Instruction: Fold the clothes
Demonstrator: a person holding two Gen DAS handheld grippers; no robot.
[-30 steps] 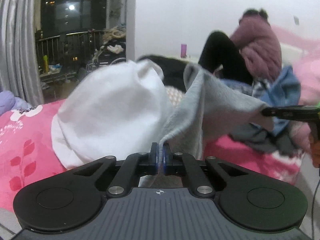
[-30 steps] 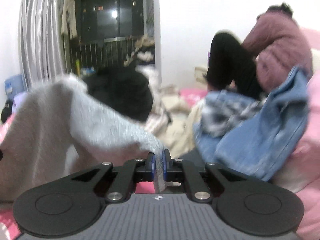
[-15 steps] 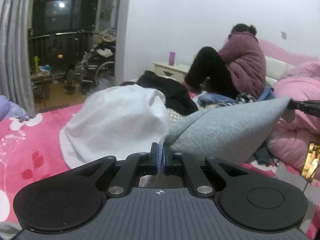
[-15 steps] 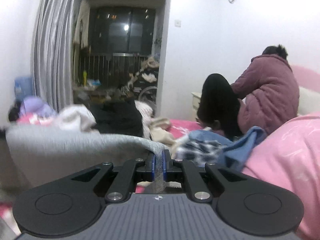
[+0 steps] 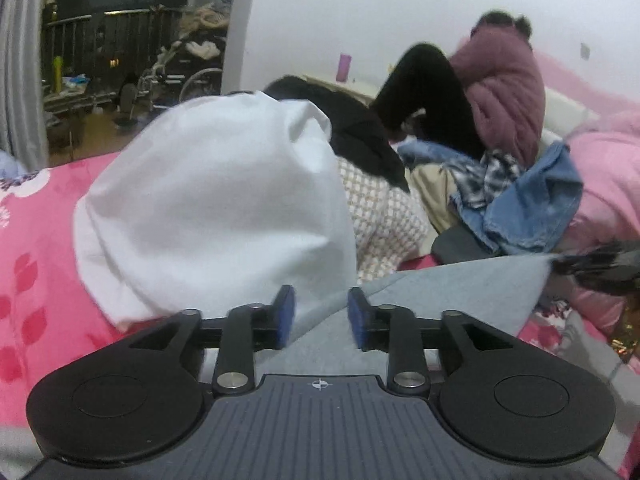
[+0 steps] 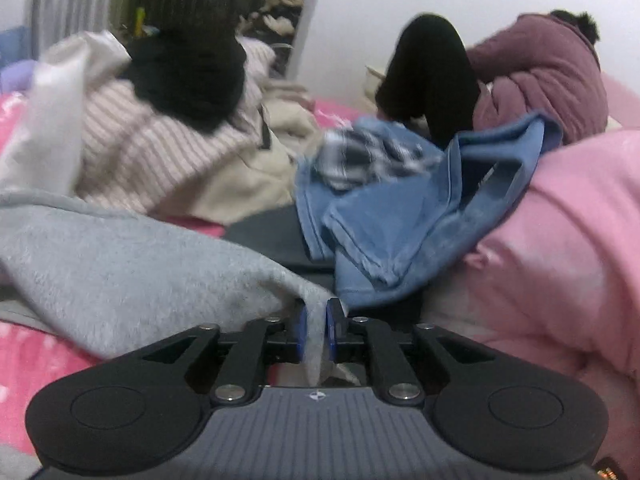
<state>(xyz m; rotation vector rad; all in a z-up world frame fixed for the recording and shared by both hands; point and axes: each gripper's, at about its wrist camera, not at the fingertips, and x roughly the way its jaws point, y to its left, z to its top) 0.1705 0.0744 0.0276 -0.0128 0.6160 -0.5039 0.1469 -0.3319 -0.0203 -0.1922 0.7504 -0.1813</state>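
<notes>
A grey garment (image 5: 460, 292) lies spread low over the pink floral bed (image 5: 36, 240). My left gripper (image 5: 321, 316) is at its near left corner. Its jaws are opening: the blue pads stand apart and the cloth lies loose between them, unpressed. At the right edge of the left wrist view, the right gripper's dark fingers (image 5: 592, 268) meet the garment's other corner. In the right wrist view the grey garment (image 6: 120, 272) stretches off to the left. My right gripper (image 6: 316, 328) is starting to open, and a fold still fills the narrow gap between its pads.
A white garment (image 5: 216, 208) is heaped just beyond the left gripper, with a black one (image 5: 352, 128) and a checked one (image 5: 384, 216) behind. Blue denim (image 6: 400, 220) and a pink quilt (image 6: 560, 240) lie to the right. A person in a maroon jacket (image 5: 504, 88) sits at the back.
The grey garment, held up and stretched between both grippers, has come down onto the bed. The left jaws have opened and let go. The right jaws have parted a little.
</notes>
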